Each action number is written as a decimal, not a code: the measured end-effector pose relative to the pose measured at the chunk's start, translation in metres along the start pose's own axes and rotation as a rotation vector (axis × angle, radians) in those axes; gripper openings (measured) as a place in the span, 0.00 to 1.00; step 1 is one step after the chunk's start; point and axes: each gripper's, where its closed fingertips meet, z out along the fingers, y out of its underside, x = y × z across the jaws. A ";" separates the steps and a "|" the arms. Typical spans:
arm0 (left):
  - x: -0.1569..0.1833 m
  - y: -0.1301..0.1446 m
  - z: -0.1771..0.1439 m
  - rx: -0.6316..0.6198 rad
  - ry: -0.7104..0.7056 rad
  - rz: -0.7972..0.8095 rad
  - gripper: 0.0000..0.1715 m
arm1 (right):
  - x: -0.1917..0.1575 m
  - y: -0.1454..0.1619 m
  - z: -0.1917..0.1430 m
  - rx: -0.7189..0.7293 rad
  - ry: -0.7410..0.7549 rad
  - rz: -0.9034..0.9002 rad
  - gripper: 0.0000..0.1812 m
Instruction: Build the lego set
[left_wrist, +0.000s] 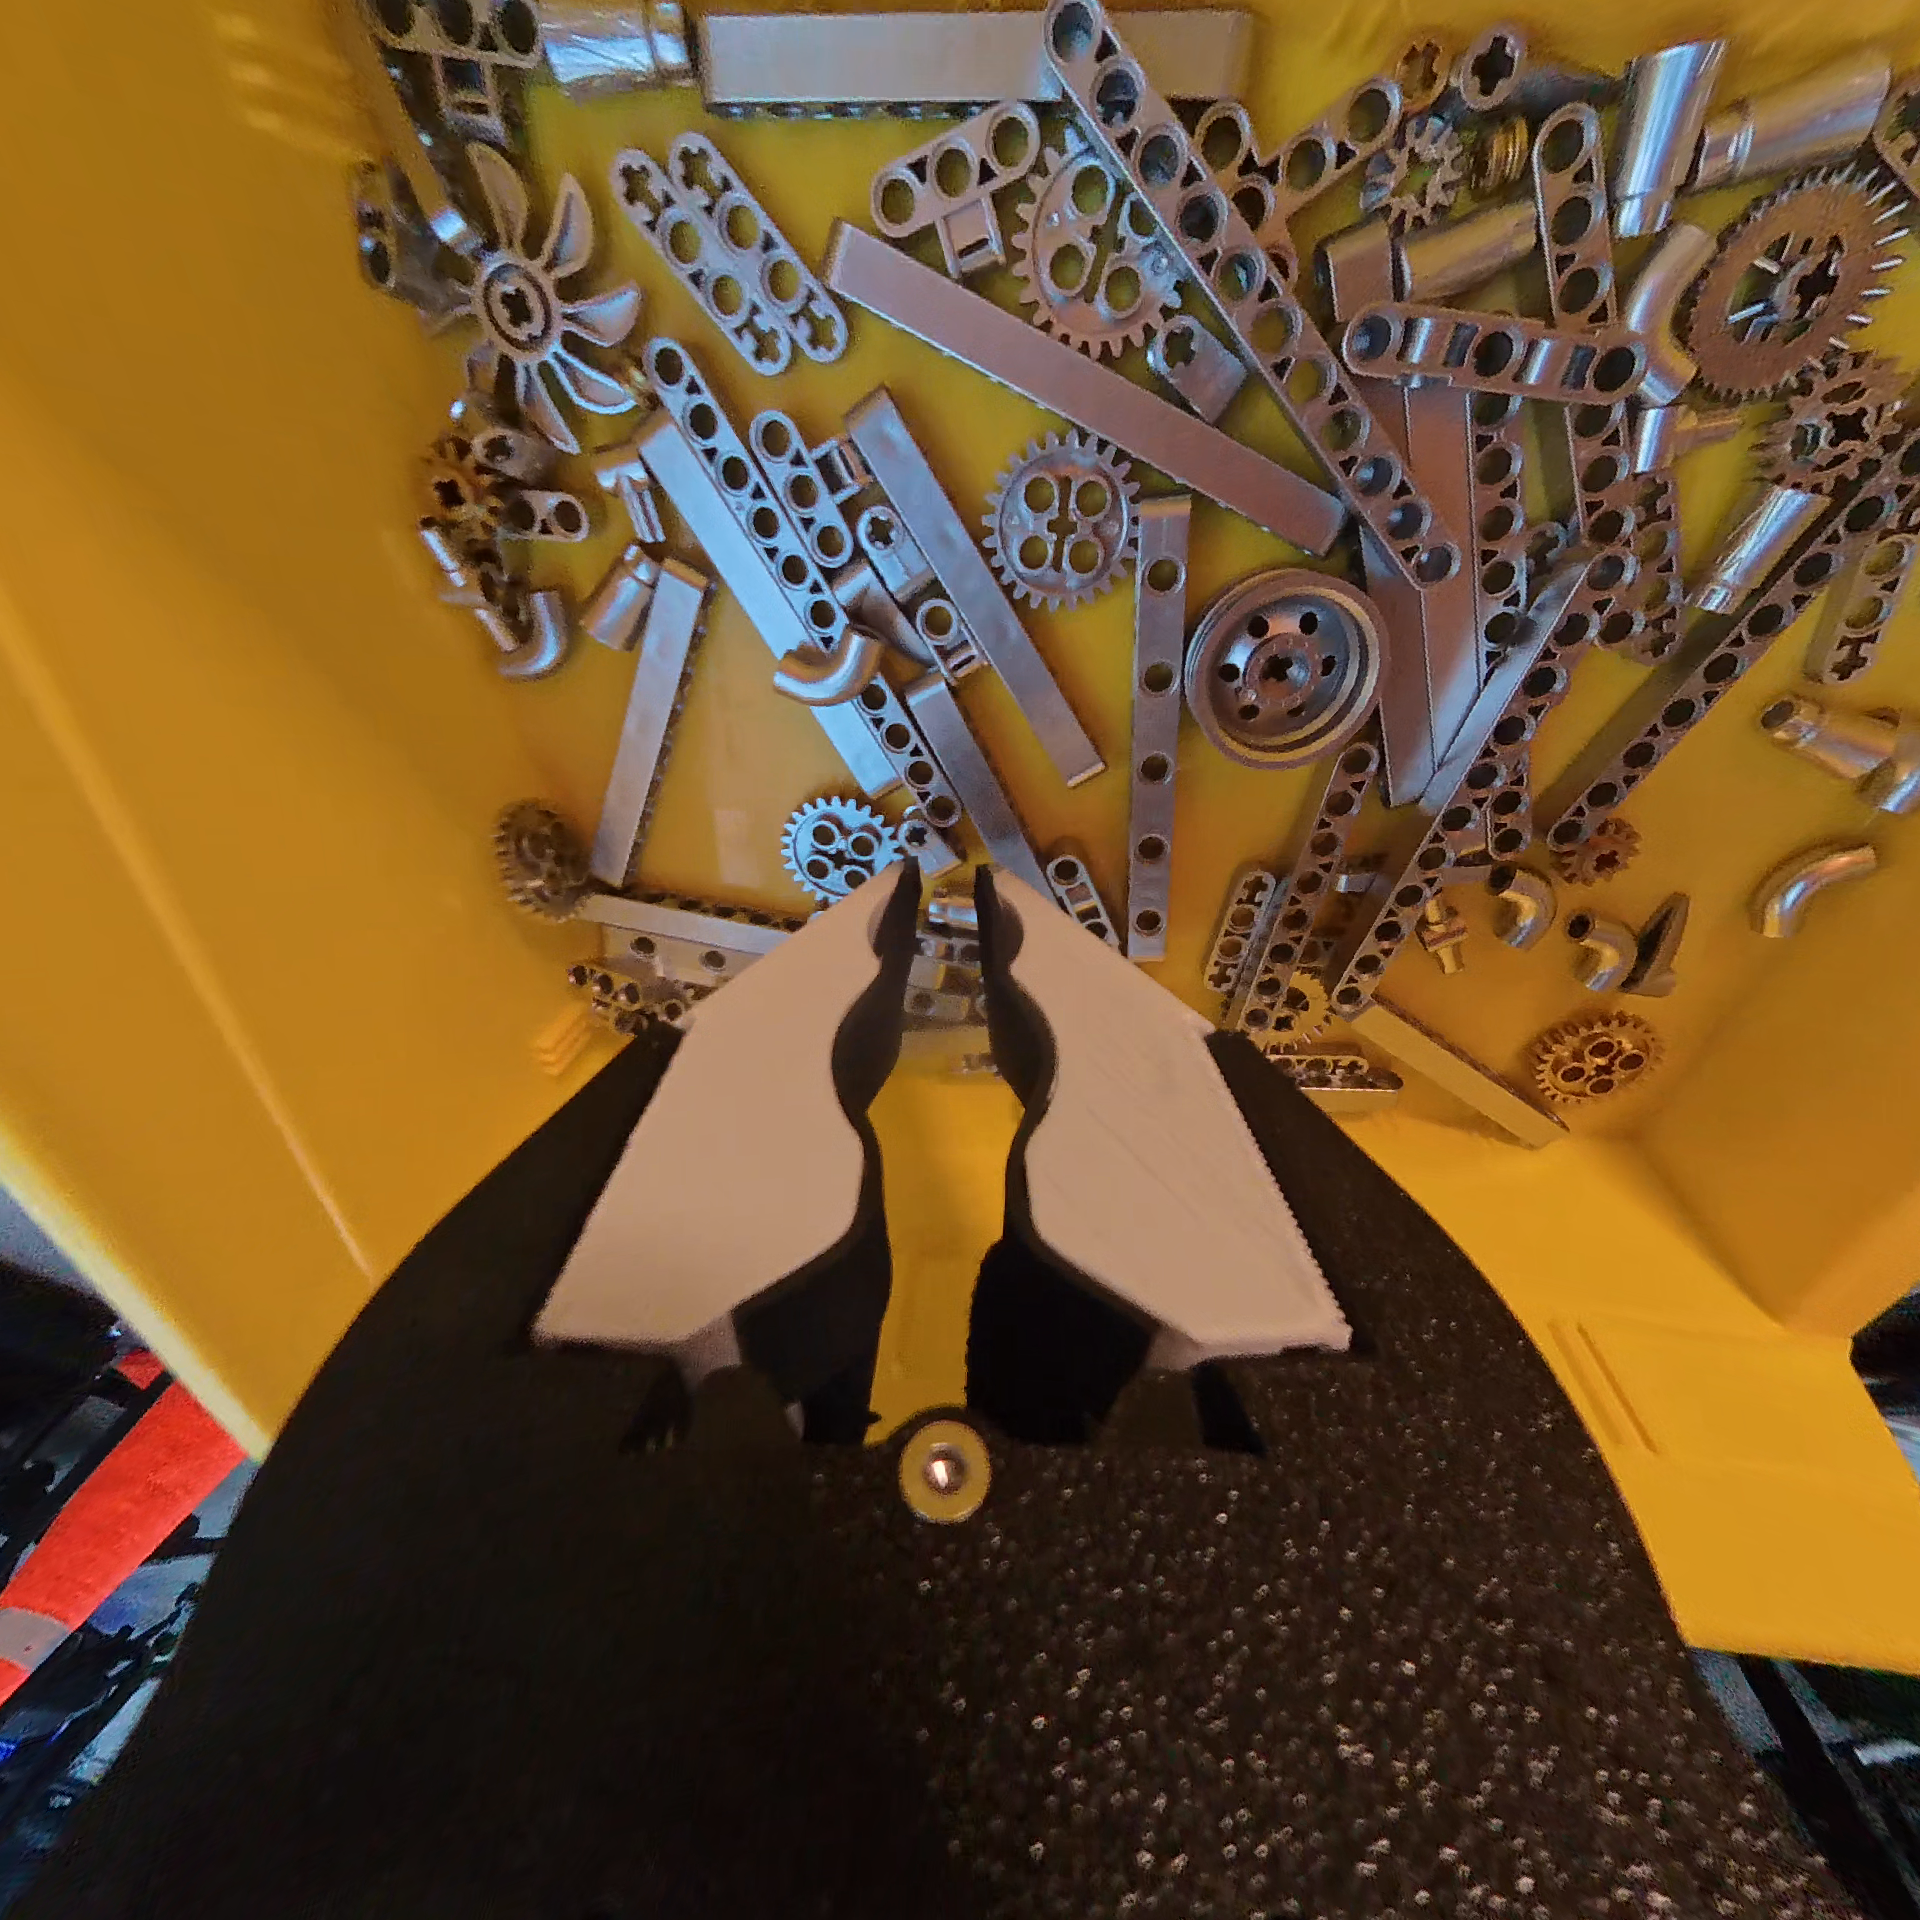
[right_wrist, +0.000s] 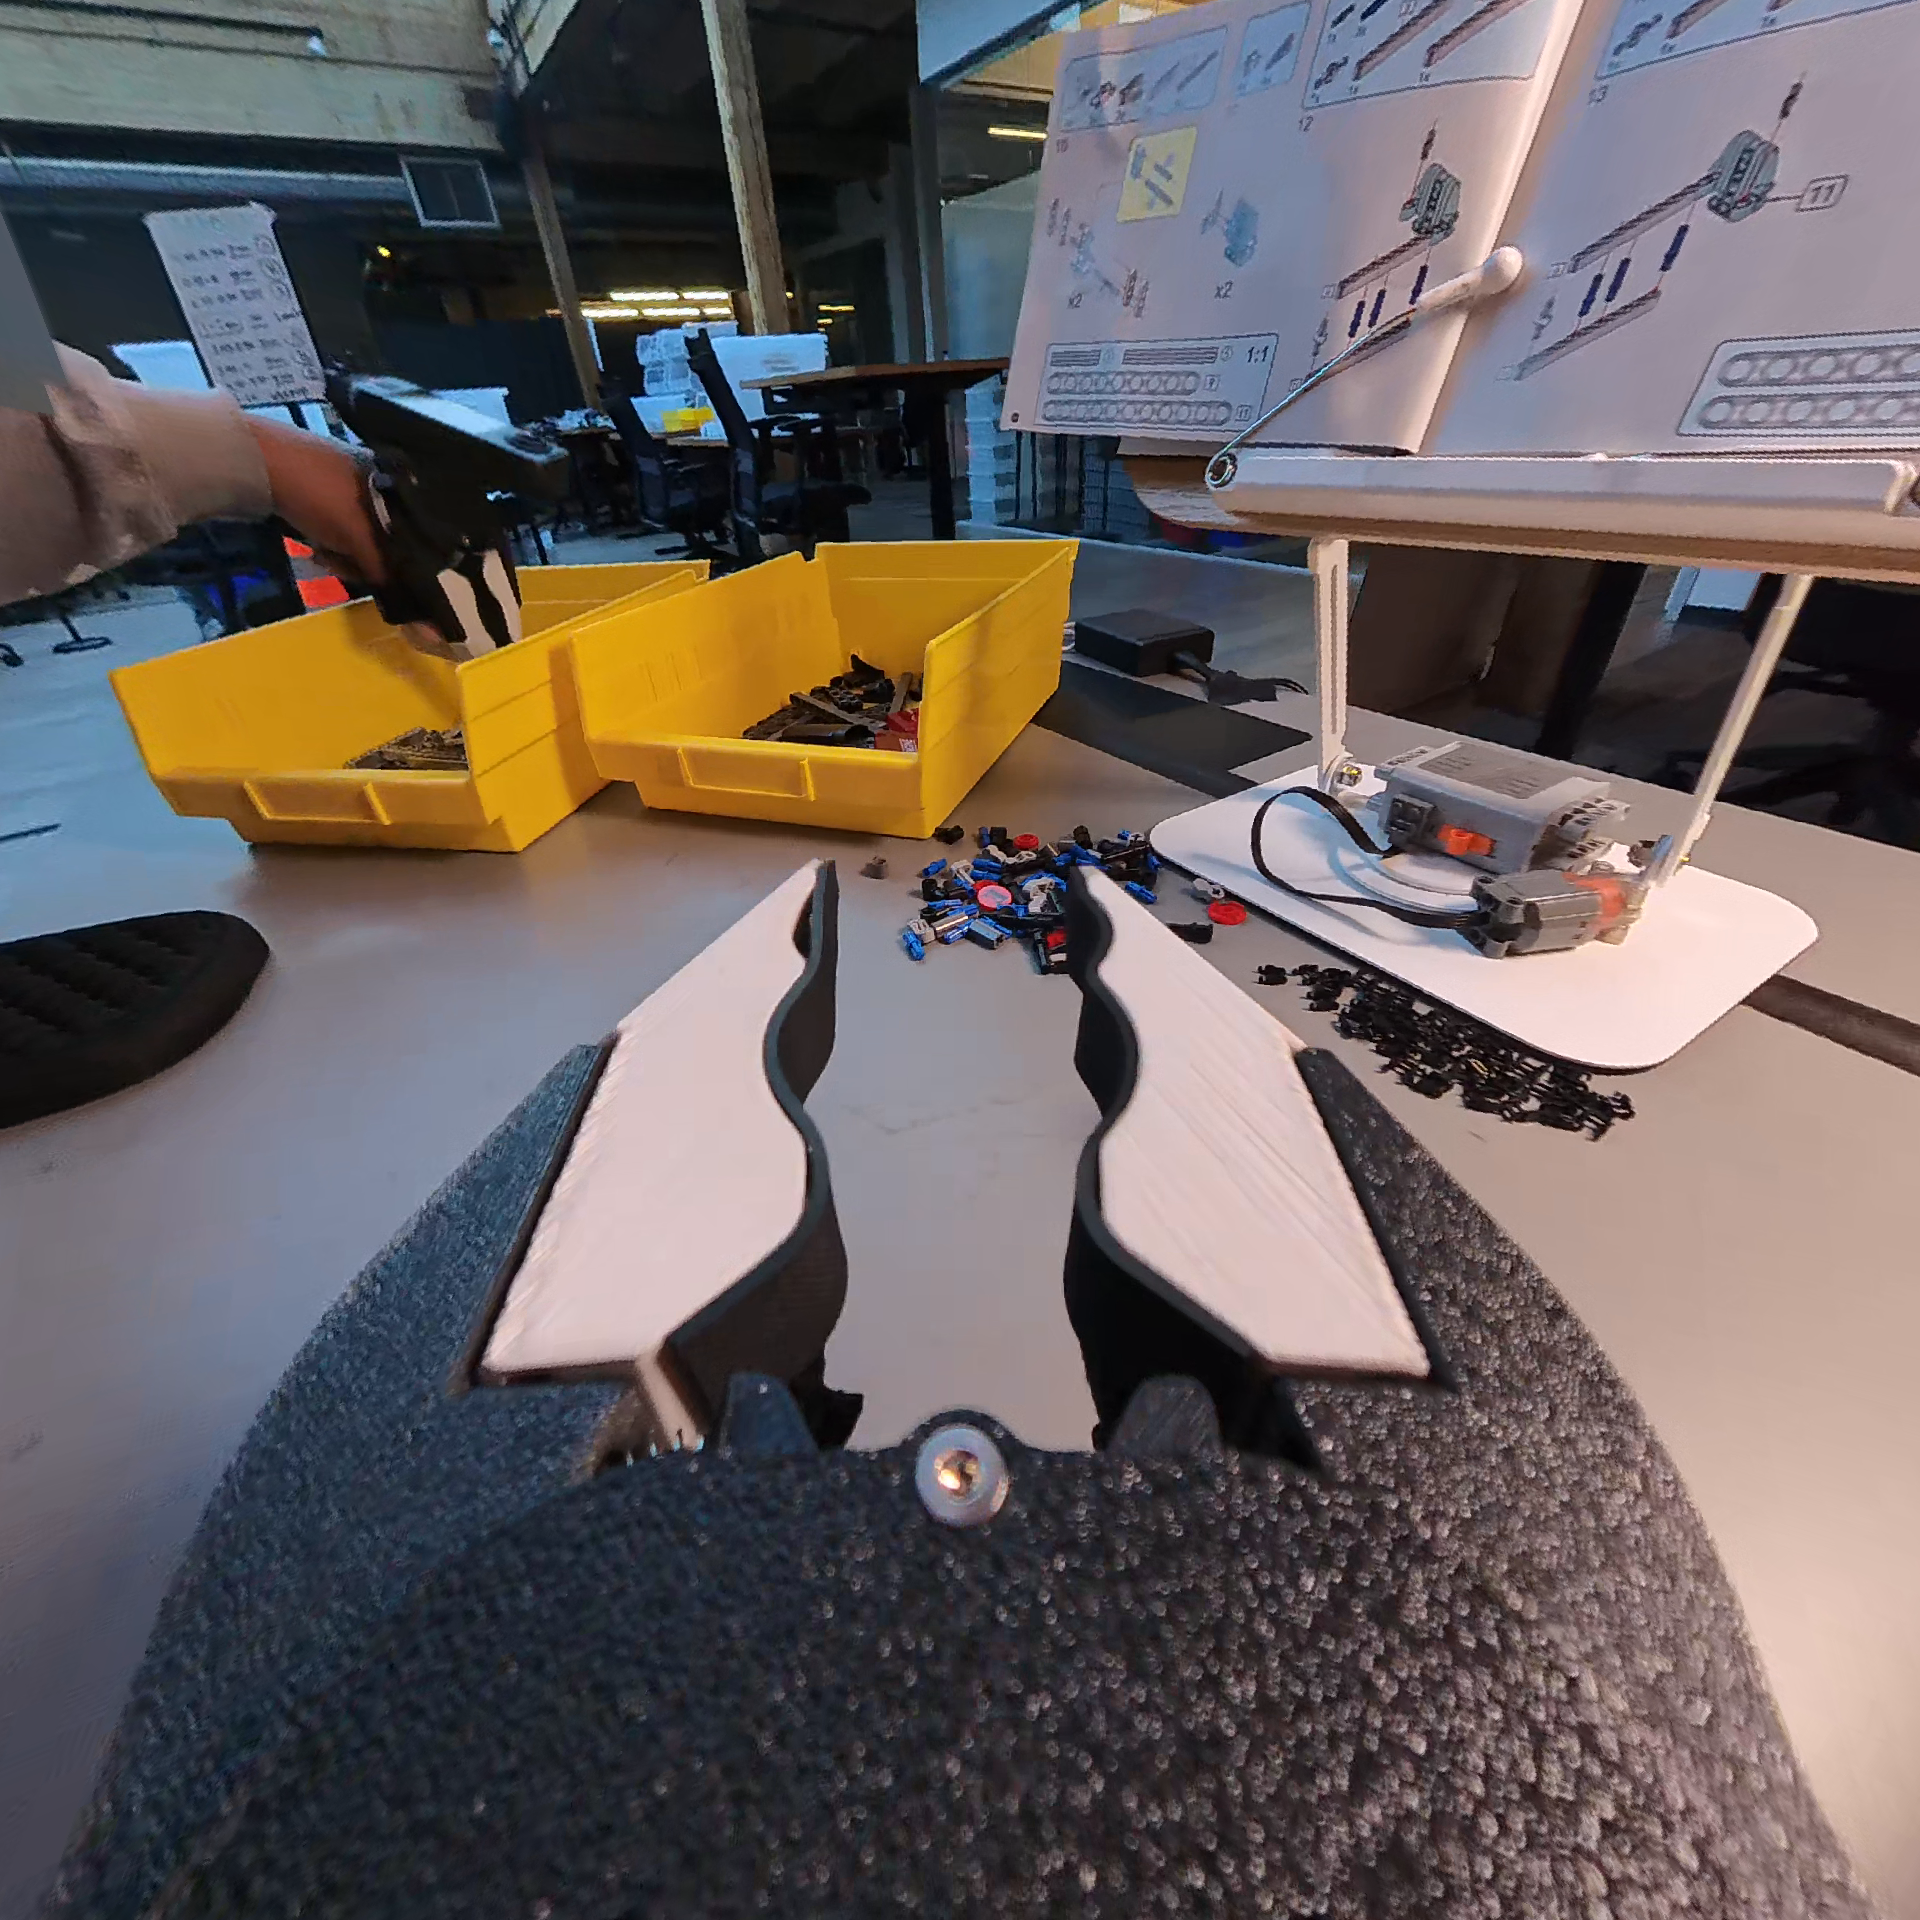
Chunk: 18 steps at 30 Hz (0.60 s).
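Observation:
My left gripper (left_wrist: 945, 878) is down inside a yellow bin (left_wrist: 260, 727) filled with grey building-set parts: beams, gears, a wheel hub (left_wrist: 1283, 665) and a fan piece (left_wrist: 525, 307). Its jaws are nearly closed, and a small shiny grey piece (left_wrist: 951, 920) fills the narrow gap just behind the tips. It also shows in the right wrist view (right_wrist: 468, 613), held by a hand and dipped into the left yellow bin (right_wrist: 312, 727). My right gripper (right_wrist: 951, 883) is open and empty above the grey table (right_wrist: 364, 1091), pointing at a pile of small blue, black and red pins (right_wrist: 1023, 899).
A second yellow bin (right_wrist: 831, 707) holds dark parts. A white stand base (right_wrist: 1621, 987) carries a grey battery box (right_wrist: 1496, 805) and a motor (right_wrist: 1548, 909), with an instruction booklet (right_wrist: 1455, 208) propped above. Black pins (right_wrist: 1455, 1049) lie by the base. A black pad (right_wrist: 104, 997) sits at left. Spacing between my two grippers at the tips: around 55 cm. Measured from the fingertips, the wheel hub (left_wrist: 1283, 665) is 6 cm or so from the left gripper and 50 cm from the right. My right tips are about 55 cm from the fan piece (left_wrist: 525, 307), my left tips only 11 cm.

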 end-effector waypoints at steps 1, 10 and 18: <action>0.003 0.000 0.003 -0.012 0.020 0.001 0.05 | 0.001 -0.001 -0.001 0.005 0.001 0.008 0.23; -0.012 0.001 0.005 -0.043 -0.077 -0.013 0.00 | 0.005 -0.003 -0.003 0.022 0.004 0.040 0.23; -0.014 -0.045 -0.015 0.161 -0.141 -0.013 0.11 | 0.006 -0.002 -0.001 0.018 -0.003 0.059 0.23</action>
